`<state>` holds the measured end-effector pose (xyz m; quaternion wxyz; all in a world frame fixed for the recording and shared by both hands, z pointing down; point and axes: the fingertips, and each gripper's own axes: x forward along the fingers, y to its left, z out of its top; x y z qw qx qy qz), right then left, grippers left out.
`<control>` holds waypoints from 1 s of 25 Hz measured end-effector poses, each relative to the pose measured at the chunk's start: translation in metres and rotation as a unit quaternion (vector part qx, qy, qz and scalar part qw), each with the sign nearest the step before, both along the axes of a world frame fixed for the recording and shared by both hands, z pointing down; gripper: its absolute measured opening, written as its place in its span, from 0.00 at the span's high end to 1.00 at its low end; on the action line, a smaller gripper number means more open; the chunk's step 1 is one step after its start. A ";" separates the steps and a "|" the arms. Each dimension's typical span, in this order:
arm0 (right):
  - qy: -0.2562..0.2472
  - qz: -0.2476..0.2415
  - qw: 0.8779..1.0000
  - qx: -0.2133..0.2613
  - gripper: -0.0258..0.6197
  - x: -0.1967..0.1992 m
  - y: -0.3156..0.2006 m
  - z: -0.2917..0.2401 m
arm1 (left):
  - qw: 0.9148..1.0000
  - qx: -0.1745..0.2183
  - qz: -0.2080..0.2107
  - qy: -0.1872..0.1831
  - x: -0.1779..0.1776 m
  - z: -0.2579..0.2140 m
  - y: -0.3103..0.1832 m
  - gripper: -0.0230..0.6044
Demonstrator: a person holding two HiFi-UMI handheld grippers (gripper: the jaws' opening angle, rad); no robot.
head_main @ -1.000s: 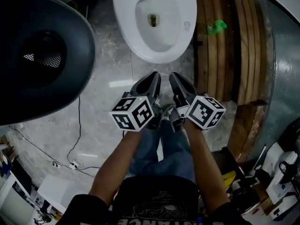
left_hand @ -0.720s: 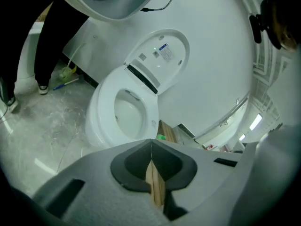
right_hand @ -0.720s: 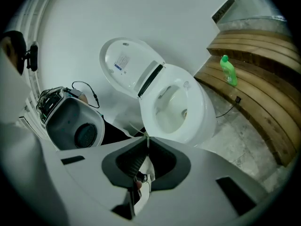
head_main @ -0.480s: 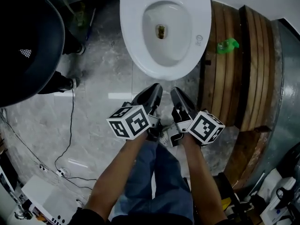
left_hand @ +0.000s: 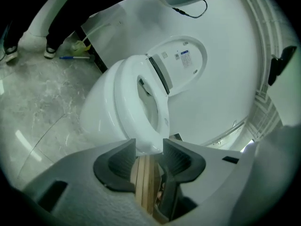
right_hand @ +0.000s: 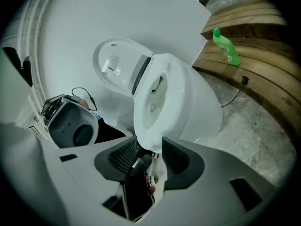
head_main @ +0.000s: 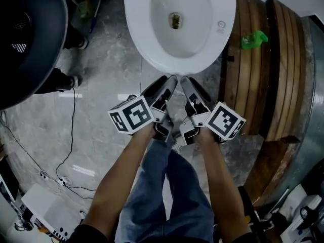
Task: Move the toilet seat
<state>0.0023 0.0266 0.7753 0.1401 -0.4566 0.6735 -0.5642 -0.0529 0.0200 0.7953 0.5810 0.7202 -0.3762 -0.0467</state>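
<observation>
The white toilet seat (head_main: 144, 44) lies down on the bowl, and its lid (left_hand: 186, 62) stands up against the wall. My left gripper (head_main: 170, 81) and right gripper (head_main: 184, 80) sit side by side at the seat's front rim. Both sets of jaws have just been opening. In the left gripper view, the seat (left_hand: 157, 112) has its front tip right between the tips of my left gripper (left_hand: 149, 147), with no clamp visible. In the right gripper view the seat (right_hand: 146, 117) meets the open right gripper (right_hand: 149, 147) the same way.
A slatted wooden platform (head_main: 263, 75) runs along the toilet's right, with a green bottle (head_main: 254, 38) on it. A large dark rounded object (head_main: 25, 39) fills the upper left. A cable (head_main: 71, 135) trails over the grey marble floor. Someone's shoes (head_main: 63, 80) stand at the left.
Both grippers have sunk and come up to the seat's front rim. Their jaws, shut before, now stand apart. The toilet looms larger in the head view.
</observation>
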 end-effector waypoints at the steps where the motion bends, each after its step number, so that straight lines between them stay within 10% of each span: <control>1: 0.000 0.005 1.000 -0.010 0.72 0.003 0.000 0.007 | 1.000 -0.005 -0.006 0.006 0.000 0.004 -0.001 0.69; 25: -0.093 0.077 0.987 -0.107 0.71 0.014 -0.004 0.040 | 0.995 -0.069 -0.040 0.067 0.006 0.014 -0.013 0.69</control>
